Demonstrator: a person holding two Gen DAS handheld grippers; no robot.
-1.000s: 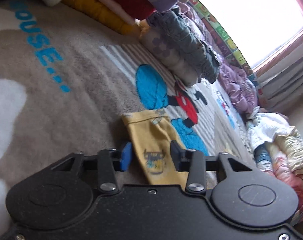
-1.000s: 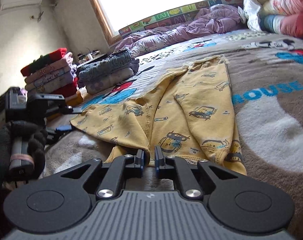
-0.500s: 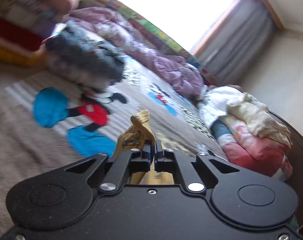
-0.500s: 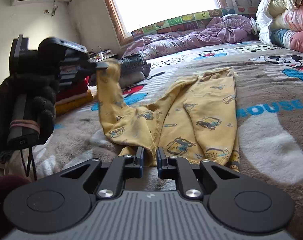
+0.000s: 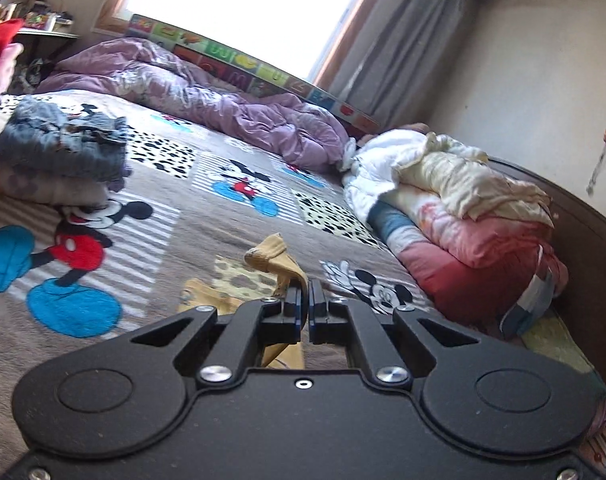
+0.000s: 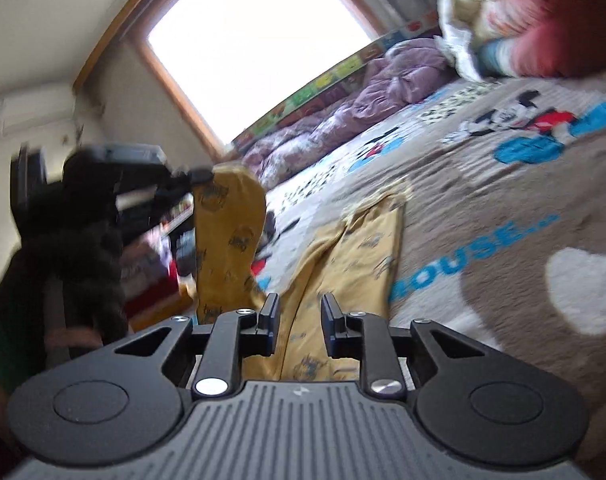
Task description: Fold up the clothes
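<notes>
The yellow printed trousers point(image 6: 367, 248) lie on the Mickey Mouse blanket point(image 6: 503, 184). My left gripper point(image 5: 306, 298) is shut on the cuff of one trouser leg point(image 5: 273, 256), which sticks up past its fingertips. In the right wrist view that left gripper point(image 6: 197, 178), held by a dark-gloved hand point(image 6: 75, 240), holds the leg point(image 6: 227, 220) up in the air at the left. My right gripper point(image 6: 301, 312) stands open low over the trousers, with yellow cloth below the gap between its fingers.
A folded stack topped with grey-blue clothes point(image 5: 59, 160) sits at the left of the bed. A purple duvet point(image 5: 223, 108) lies under the window. Piled quilts point(image 5: 463, 208) rest against the dark headboard point(image 5: 583, 248). More folded clothes point(image 6: 151, 280) show behind the lifted leg.
My left gripper shut on the trouser cuff and raised that leg high. My right gripper, nearly shut at the waistband before, has opened and tilted its view.
</notes>
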